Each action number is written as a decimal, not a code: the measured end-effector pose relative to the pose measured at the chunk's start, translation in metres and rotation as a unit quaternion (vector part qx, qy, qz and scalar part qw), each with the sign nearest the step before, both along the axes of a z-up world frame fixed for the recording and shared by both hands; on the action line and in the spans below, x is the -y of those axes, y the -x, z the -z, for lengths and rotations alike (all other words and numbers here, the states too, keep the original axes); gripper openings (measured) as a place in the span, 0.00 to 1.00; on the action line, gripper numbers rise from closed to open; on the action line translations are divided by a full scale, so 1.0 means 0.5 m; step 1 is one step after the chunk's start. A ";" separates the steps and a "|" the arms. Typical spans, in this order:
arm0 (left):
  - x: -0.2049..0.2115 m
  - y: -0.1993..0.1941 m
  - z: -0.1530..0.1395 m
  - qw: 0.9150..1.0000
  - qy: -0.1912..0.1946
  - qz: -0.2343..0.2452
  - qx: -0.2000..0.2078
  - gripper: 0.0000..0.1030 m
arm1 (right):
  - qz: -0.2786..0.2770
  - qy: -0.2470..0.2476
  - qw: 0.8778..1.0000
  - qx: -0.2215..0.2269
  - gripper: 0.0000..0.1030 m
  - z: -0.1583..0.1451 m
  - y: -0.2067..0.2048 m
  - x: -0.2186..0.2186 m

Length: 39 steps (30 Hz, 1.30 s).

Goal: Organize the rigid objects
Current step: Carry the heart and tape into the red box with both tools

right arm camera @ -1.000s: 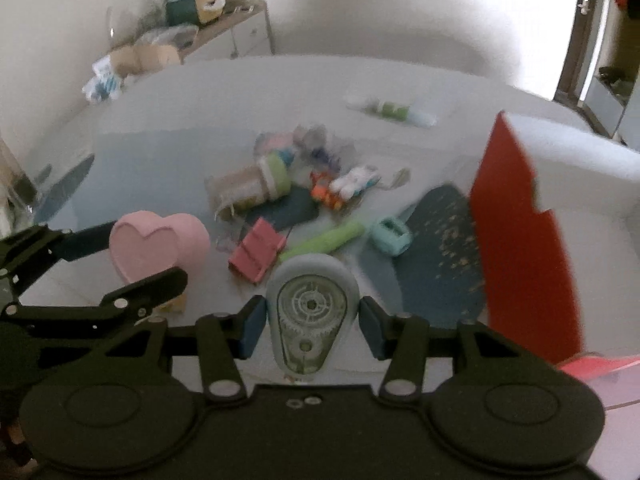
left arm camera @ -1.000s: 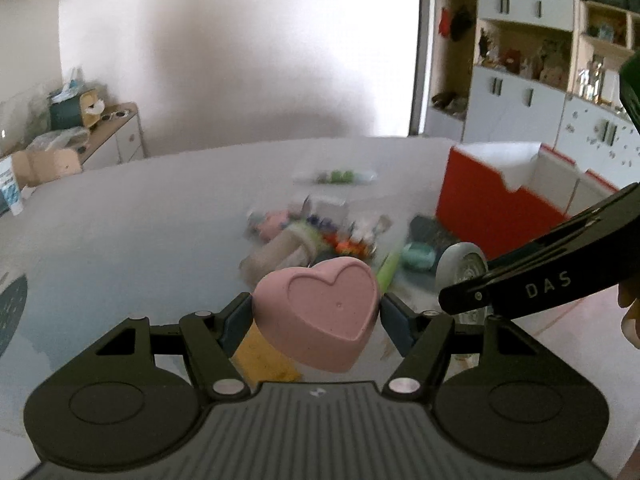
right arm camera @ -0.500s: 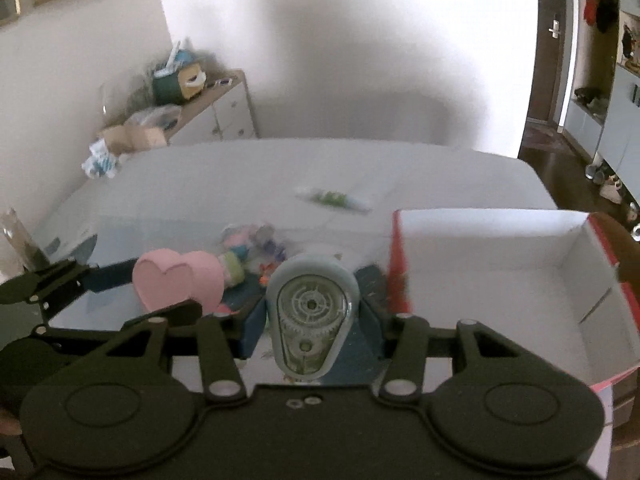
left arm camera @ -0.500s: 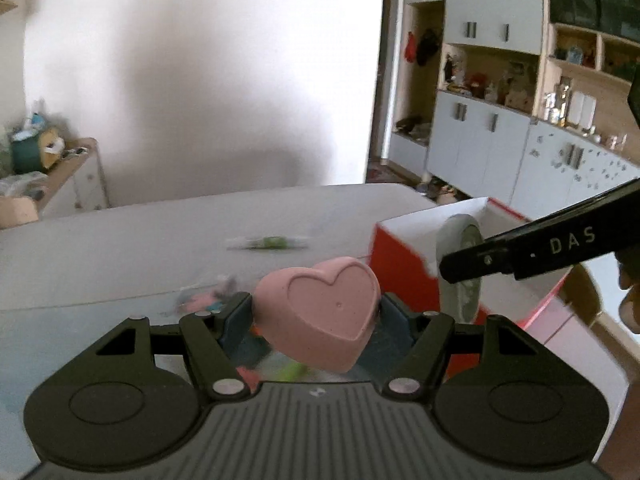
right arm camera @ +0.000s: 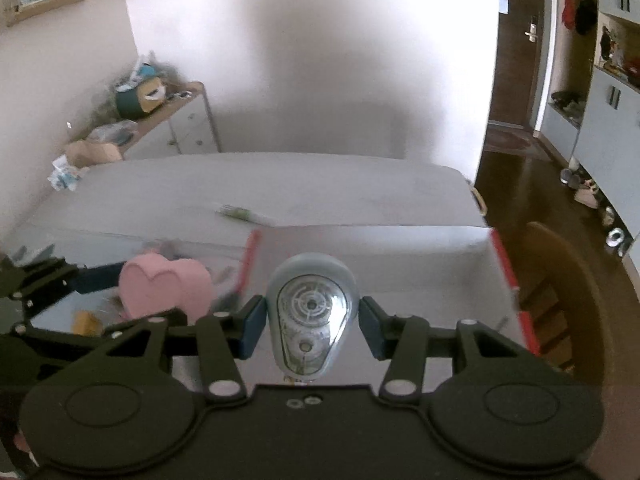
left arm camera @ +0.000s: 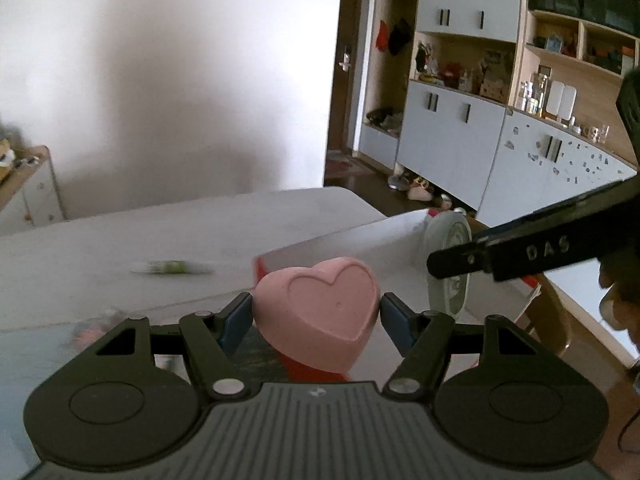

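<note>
Both hands are loaded right now. The left hand-held gripper (left arm camera: 316,312) is clamped on a pink heart-shaped plastic block (left arm camera: 320,312), and the right hand-held gripper (right arm camera: 311,316) is squeezing a translucent grey teardrop-shaped correction-tape dispenser (right arm camera: 310,312). Both are up in the air over the grey worktop (right arm camera: 280,184), right by the red cardboard box with the white inside (right arm camera: 380,256). Looks like the carry-to-the-box step to me. Next I'd guess each one needs to get over the box opening, dip a bit, then let go one at a time so they don't bump. The leftover clutter is mostly hidden or blurred.
</note>
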<state>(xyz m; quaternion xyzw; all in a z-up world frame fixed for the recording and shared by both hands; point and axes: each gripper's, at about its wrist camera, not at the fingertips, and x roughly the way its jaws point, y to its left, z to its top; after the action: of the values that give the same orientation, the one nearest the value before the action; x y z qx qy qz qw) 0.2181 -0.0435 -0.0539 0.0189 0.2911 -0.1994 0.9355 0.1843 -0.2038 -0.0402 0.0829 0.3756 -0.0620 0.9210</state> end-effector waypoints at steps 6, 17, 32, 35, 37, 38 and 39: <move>0.084 -0.067 0.028 0.999 -0.001 -0.001 -0.038 0.68 | 0.006 0.001 1.000 -0.020 0.48 0.049 0.011 0.079; 0.208 -0.193 0.084 0.994 -0.028 -0.007 -0.104 0.68 | -0.022 0.002 0.998 -0.061 0.48 0.118 -0.005 0.147; 0.309 -0.322 0.179 0.980 -0.071 0.015 -0.186 0.68 | -0.059 0.018 0.989 -0.131 0.48 0.196 -0.068 0.162; 0.321 -0.344 0.194 0.975 -0.075 0.016 -0.206 0.68 | -0.058 0.011 0.989 -0.138 0.48 0.211 -0.076 0.163; 0.324 -0.357 0.205 0.972 -0.077 0.018 -0.223 0.68 | -0.060 0.009 0.988 -0.144 0.48 0.215 -0.080 0.165; 0.326 -0.362 0.211 0.970 -0.079 0.017 -0.231 0.68 | -0.061 0.008 0.987 -0.148 0.48 0.219 -0.082 0.164; 0.327 -0.366 0.217 0.967 -0.081 0.016 -0.240 0.68 | -0.061 0.008 0.986 -0.154 0.48 0.223 -0.085 0.162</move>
<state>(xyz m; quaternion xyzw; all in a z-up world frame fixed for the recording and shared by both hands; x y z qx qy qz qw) 0.4013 -0.2071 -0.1625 0.0507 0.5216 -0.1886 0.8305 0.2268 -0.2849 -0.1519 0.0418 0.5164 -0.0211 0.8551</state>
